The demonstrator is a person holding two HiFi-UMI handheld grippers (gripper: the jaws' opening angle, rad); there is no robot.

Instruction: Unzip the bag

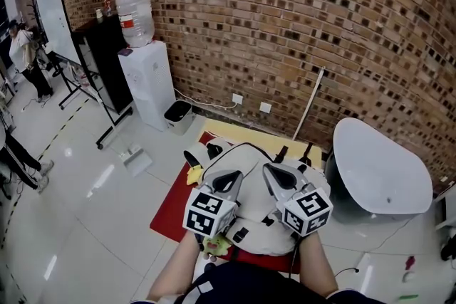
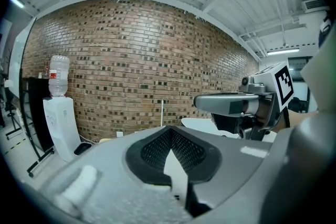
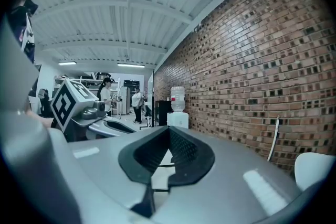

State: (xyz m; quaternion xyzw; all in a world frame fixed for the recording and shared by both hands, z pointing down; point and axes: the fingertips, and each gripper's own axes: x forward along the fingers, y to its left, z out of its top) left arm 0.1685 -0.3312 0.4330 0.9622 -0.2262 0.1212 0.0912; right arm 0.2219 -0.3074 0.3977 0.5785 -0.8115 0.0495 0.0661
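Observation:
A white bag (image 1: 254, 213) with black straps and a dark zipper line lies on a red mat (image 1: 173, 211) on the floor, below both grippers. In the head view my left gripper (image 1: 236, 175) and right gripper (image 1: 268, 169) hover side by side above the bag, both pointing away from me. Both are shut, and nothing is between the jaws of either. In the left gripper view my left gripper (image 2: 168, 128) faces the brick wall, with the right gripper (image 2: 236, 105) beside it. The right gripper (image 3: 169, 128) shows its pads meeting at the tip. Neither gripper view shows the bag.
A white tub-like shell (image 1: 377, 167) stands right of the mat. A water dispenser (image 1: 146, 78), a black bin (image 1: 177, 112) and a whiteboard (image 1: 57, 18) stand along the brick wall at the left. Small yellow toys (image 1: 194, 172) lie by the bag. People stand far left.

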